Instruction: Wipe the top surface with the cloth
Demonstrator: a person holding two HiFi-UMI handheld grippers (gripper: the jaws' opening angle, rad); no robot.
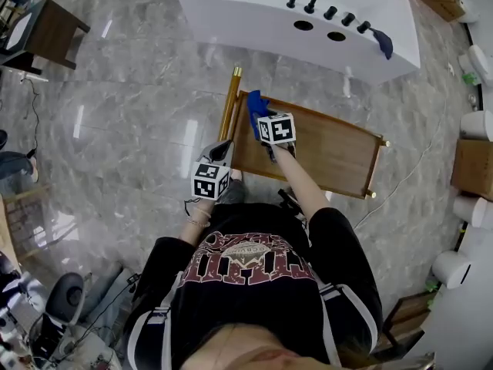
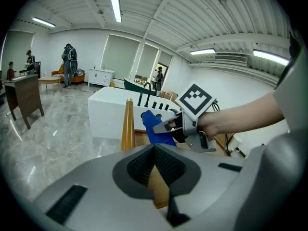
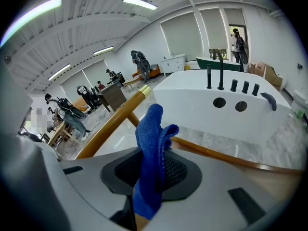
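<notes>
A low wooden top [image 1: 323,149] with a gold handle bar [image 1: 229,102] at its left end stands in front of me on the marble floor. My right gripper [image 1: 258,122] hovers over the top's left end, shut on a blue cloth [image 1: 255,106] that sticks up between its jaws [image 3: 151,162]. The left gripper view shows this cloth [image 2: 155,126] pinched in the right gripper [image 2: 166,125], beside the handle bar [image 2: 127,124]. My left gripper [image 1: 224,149] sits at the top's near left corner, its jaws shut with nothing between them [image 2: 154,153].
A white bathtub [image 1: 308,21] with black taps stands just beyond the wooden top, another blue cloth [image 1: 384,43] on its rim. A dark desk [image 1: 46,29] is at the far left, cardboard boxes [image 1: 471,168] at the right. People stand far off [image 2: 69,64].
</notes>
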